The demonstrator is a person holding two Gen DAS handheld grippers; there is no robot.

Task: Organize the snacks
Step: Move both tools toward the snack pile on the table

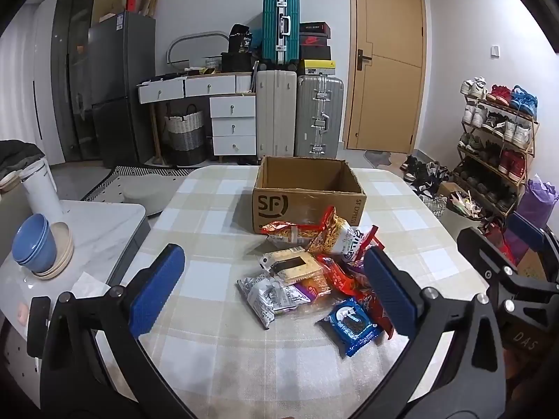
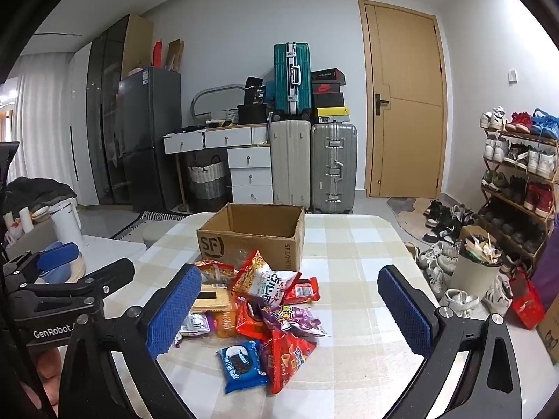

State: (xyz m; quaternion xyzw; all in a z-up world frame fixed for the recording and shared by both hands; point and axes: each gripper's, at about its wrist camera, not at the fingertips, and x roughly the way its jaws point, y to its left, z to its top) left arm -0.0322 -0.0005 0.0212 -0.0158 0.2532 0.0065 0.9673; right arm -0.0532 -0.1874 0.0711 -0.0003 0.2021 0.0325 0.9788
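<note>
Behind the snacks (image 2: 265,310), "SF EXPRESS" marks the box (image 2: 251,241); both tongs (image 1: 276,286) (image 2: 290,314) gape empty.

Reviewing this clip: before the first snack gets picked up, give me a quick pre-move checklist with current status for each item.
1. Left tool open, nothing held: ok.
2. Right tool open, nothing held: ok.
3. Cardboard box upright, top open: ok.
4. Box interior empty: cannot tell, floor hidden by its walls.
5. Snack pile on the table in front of the box: ok.
6. Blue cookie pack at the pile's near edge, nothing lying on it: ok.
</note>
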